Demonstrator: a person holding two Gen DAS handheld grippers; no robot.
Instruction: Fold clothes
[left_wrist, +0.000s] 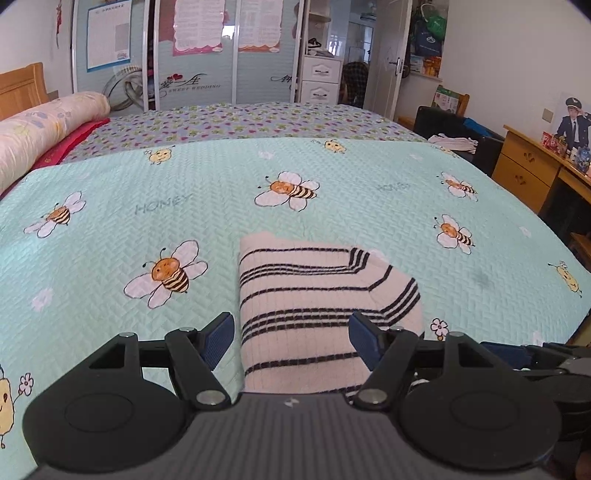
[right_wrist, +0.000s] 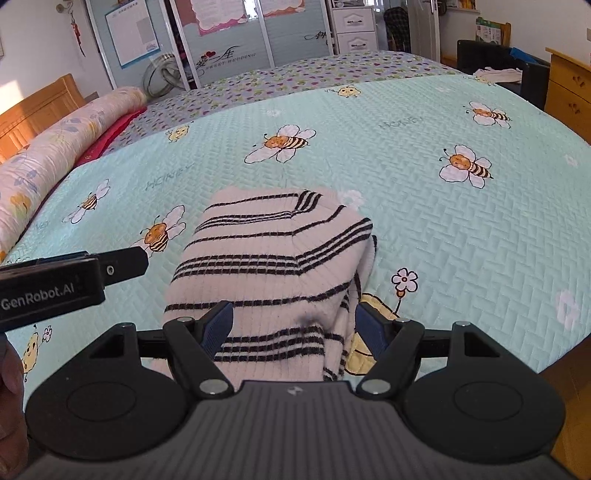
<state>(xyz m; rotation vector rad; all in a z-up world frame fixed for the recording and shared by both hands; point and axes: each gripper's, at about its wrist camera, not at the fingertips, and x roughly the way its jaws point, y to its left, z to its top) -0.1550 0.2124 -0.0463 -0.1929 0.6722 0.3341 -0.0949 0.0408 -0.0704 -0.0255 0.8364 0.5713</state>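
Folded striped sweater (left_wrist: 310, 310) lies near edge of the bed's bee-print quilt (left_wrist: 221, 206), wardrobe (left_wrist: 192, 51) far behind; left claw (left_wrist: 291, 341) and right claw (right_wrist: 293, 328) both wide, empty, above it.

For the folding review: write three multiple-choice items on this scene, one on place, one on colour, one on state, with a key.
1. Where does the striped sweater lie?
A. on the bee-print bedcover
B. on the wooden desk
C. on the floor

2. What colour are the sweater's stripes?
A. red
B. black
C. green

3. How do the right tongs stand?
A. shut on the sweater
B. open, holding nothing
C. shut on the bedcover

Key:
1 A, the sweater rests on the bedcover among the bees.
2 B, dark bands cross the pale knit.
3 B, both blue pads stand apart above the sweater, as do those of the left tongs.
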